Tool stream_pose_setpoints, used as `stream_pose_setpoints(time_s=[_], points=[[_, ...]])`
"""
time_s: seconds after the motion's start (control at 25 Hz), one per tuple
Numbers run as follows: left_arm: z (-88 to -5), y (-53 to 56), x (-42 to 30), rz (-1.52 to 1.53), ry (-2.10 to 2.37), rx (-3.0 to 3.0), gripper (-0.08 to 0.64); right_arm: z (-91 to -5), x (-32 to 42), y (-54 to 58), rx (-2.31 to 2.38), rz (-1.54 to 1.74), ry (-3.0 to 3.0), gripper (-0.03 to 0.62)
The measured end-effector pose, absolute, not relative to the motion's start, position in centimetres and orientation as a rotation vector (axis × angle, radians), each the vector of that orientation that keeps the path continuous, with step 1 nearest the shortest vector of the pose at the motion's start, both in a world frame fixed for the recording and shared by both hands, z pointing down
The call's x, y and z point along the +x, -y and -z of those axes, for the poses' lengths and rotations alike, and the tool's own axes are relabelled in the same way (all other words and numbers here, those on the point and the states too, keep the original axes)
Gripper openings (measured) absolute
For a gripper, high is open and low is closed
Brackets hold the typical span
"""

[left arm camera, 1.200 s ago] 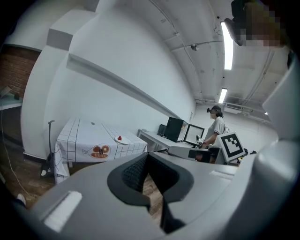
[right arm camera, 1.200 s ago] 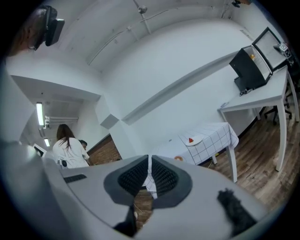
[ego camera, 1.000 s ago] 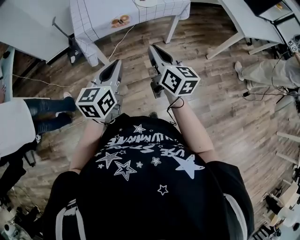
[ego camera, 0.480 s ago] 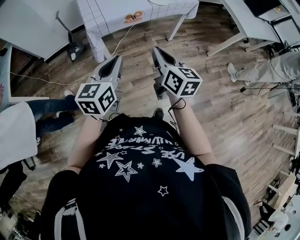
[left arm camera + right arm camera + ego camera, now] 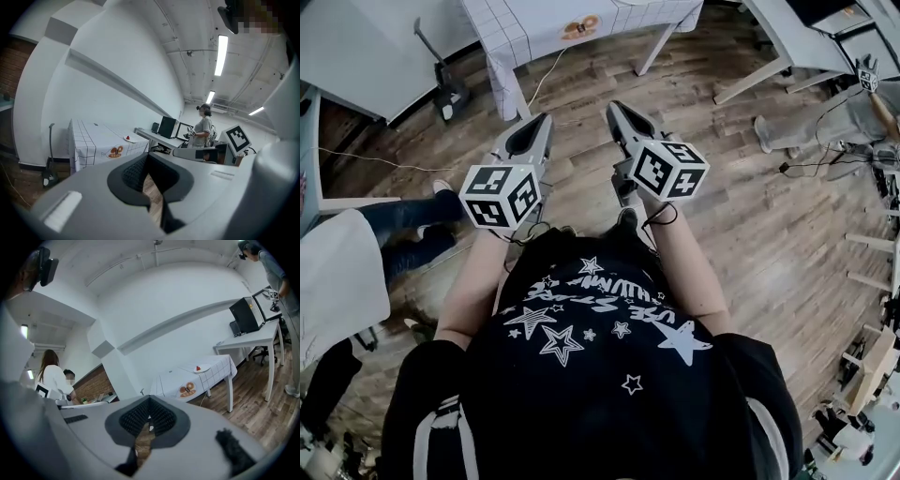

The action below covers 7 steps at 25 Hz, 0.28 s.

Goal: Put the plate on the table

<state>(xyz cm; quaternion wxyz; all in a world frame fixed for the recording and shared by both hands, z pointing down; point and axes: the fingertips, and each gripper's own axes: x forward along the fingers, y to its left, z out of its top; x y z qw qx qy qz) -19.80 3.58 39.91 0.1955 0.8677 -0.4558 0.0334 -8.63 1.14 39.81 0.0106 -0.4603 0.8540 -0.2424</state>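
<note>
Reads as done, or else not begun: holds the left hand-held gripper (image 5: 536, 131) and right hand-held gripper (image 5: 619, 114) clenched on nothing over the floor (image 5: 581, 89), well apart from the plate (image 5: 200, 368), already lying near an edge of the desk (image 5: 534, 23).

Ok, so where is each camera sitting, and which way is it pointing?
Head view: on the person's head, facing steeply down at the wood floor; shows their black star shirt, the left hand-held gripper and the right hand-held gripper.
Left gripper view: on the left hand-held gripper, looking along its closed jaws across the room at the checked-cloth table.
Right gripper view: on the right hand-held gripper, along closed jaws, facing that table too.
Shared: both gripper views show the plate on that table.
</note>
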Motion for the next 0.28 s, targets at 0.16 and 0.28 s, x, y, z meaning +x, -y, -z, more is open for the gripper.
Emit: stream_pose_setpoints(time_s=[0.16, 0.28], points=[[-40.4, -4.3, -20.6, -0.101, 1.264, 2.425, 0.008, -40.2, -9.7, -2.7, -1.447, 0.771, -2.663, 0.012], [-41.1, -5.0, -21.0, -0.111, 1.259, 2.409, 0.008, -40.9, -9.8, -3.8, -1.472, 0.798, -2.677, 0.012]])
